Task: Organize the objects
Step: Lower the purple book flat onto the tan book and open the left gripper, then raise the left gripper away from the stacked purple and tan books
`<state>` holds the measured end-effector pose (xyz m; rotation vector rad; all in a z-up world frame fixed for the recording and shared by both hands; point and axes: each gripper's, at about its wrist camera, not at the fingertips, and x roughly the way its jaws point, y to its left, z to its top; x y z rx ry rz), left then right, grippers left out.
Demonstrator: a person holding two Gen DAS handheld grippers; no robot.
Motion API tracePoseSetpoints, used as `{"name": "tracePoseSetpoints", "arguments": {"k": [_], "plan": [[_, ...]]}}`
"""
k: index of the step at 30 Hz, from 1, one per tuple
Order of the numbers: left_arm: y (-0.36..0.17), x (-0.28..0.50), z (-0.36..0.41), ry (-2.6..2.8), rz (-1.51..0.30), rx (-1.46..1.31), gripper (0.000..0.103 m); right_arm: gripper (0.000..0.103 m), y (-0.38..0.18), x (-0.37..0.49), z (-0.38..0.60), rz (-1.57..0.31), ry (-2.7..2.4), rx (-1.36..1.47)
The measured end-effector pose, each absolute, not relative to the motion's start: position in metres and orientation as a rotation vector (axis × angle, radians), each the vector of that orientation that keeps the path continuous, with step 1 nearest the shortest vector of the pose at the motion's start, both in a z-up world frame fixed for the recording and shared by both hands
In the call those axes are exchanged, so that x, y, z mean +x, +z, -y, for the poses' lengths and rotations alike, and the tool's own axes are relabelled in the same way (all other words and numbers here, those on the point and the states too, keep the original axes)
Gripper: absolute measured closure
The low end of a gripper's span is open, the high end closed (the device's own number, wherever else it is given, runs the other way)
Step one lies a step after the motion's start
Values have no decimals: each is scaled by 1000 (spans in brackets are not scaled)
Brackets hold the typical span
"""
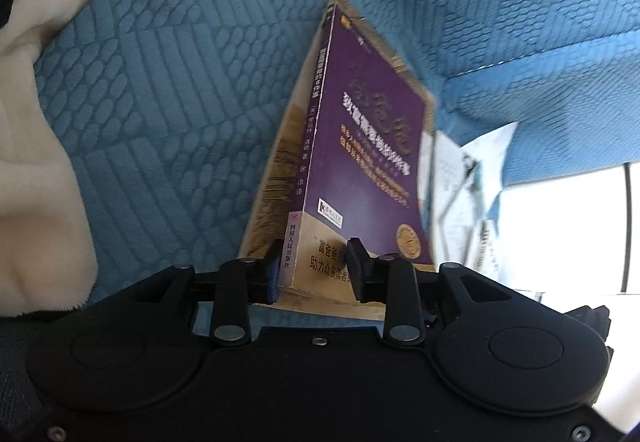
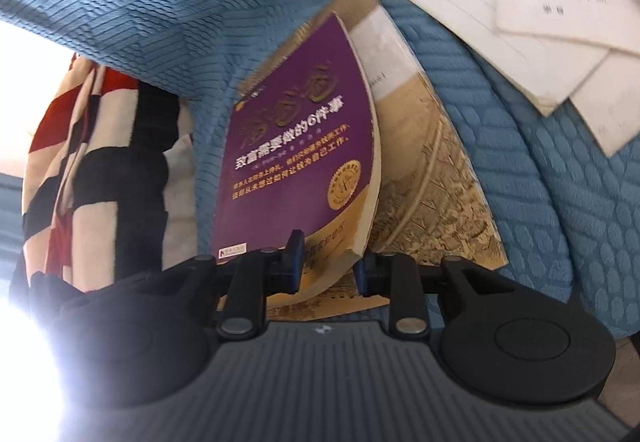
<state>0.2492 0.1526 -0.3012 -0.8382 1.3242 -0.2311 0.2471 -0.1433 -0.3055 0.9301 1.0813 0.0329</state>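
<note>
The left tongs (image 1: 316, 268) straddle the near spine corner of the purple book (image 1: 360, 145): one pad sits against the spine side and the other on the front cover, and they pinch that corner. The book runs away from these tongs, its spine toward their left. A tan book (image 1: 272, 177) lies under it and shows as a strip left of the spine. Both lie on a blue quilt (image 1: 160, 101). A cream blanket (image 1: 36, 129) lies far to the left of the tongs, and white papers (image 1: 464, 177) lie to the right, beyond the purple book.

The right tongs (image 2: 326, 262) hold the book's (image 2: 296, 145) other near corner, on the page-edge side. The left pad rests on the cover and the right pad sits under the curled page edge, so they grip that corner, which lifts off the tan book (image 2: 436, 201). The tan book spreads out to the right of these tongs. Loose papers (image 2: 520, 1) lie farther off to the upper right on the quilt (image 2: 560, 181). A red, black and white checked cloth (image 2: 88, 169) hangs to the left.
</note>
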Motion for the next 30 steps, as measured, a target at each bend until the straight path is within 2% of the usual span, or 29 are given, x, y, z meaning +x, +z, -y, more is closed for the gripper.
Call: {"name": "tracePoseSetpoints", "arguments": {"k": [6,8,9,10,12,17,30], "plan": [[-296,253,-152,-225,-1328,-795,67,67,-316,249,143,-1107,28,967],[-290,255,-150,-238,-1329,-747,58,63,-316,251,144,-1115,27,976],[-286,255,-149,-250,-1326,-728,50,60,-314,252,143,-1120,28,960],[-282,256,-148,-254,-1323,-717,40,60,-311,253,141,-1128,24,930],[-276,253,-150,-245,-1320,-699,31,60,-306,255,136,-1161,18,861],[-255,244,-153,-224,-1290,-671,27,60,-292,253,131,-1221,2,756],[-147,217,-147,-194,-1106,-522,28,60,-196,239,129,-1061,65,585]]}}
